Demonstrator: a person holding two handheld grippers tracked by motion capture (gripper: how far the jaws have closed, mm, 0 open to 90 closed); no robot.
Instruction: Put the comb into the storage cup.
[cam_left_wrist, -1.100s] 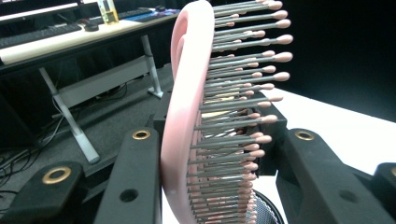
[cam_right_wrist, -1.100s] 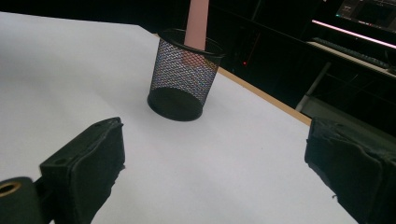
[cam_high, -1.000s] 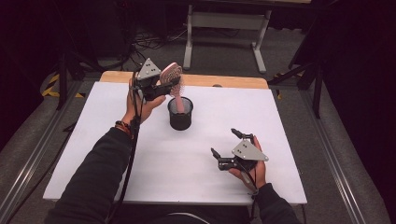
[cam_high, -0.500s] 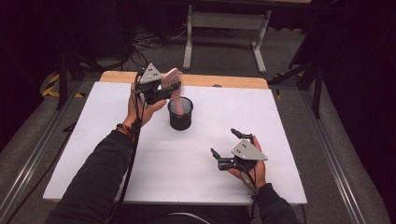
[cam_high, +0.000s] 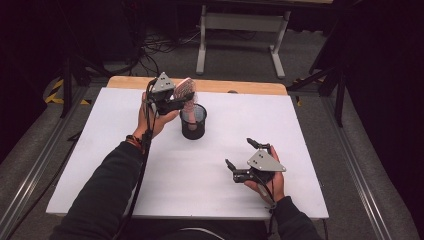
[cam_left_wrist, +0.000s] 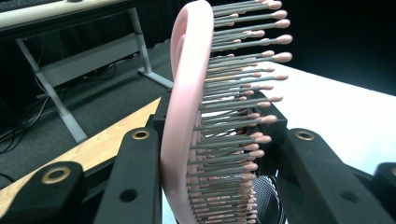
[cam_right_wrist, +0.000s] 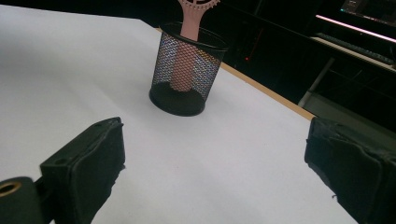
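Note:
A pink hairbrush (cam_high: 186, 91) with grey bristles stands upright, its handle down inside a black mesh cup (cam_high: 193, 122) at the table's far middle. My left gripper (cam_high: 181, 102) is shut on the brush head; in the left gripper view the jaws press the hairbrush (cam_left_wrist: 191, 93) from its back and its bristle side, with the left gripper (cam_left_wrist: 215, 154) just above the mesh cup (cam_left_wrist: 268, 200). My right gripper (cam_high: 240, 152) rests open near the front right, holding nothing. From the right gripper (cam_right_wrist: 224, 163) I look at the cup (cam_right_wrist: 184, 70) and the brush handle (cam_right_wrist: 189, 18).
A white sheet (cam_high: 310, 150) covers the table, with a wooden strip (cam_high: 250, 86) along the far edge. Behind it stand a metal desk frame (cam_high: 240, 30) and floor cables (cam_high: 155, 47). Dark stands flank the table.
My left gripper has lowered the hairbrush, so its handle sits deeper in the mesh cup. The right gripper has stayed in place.

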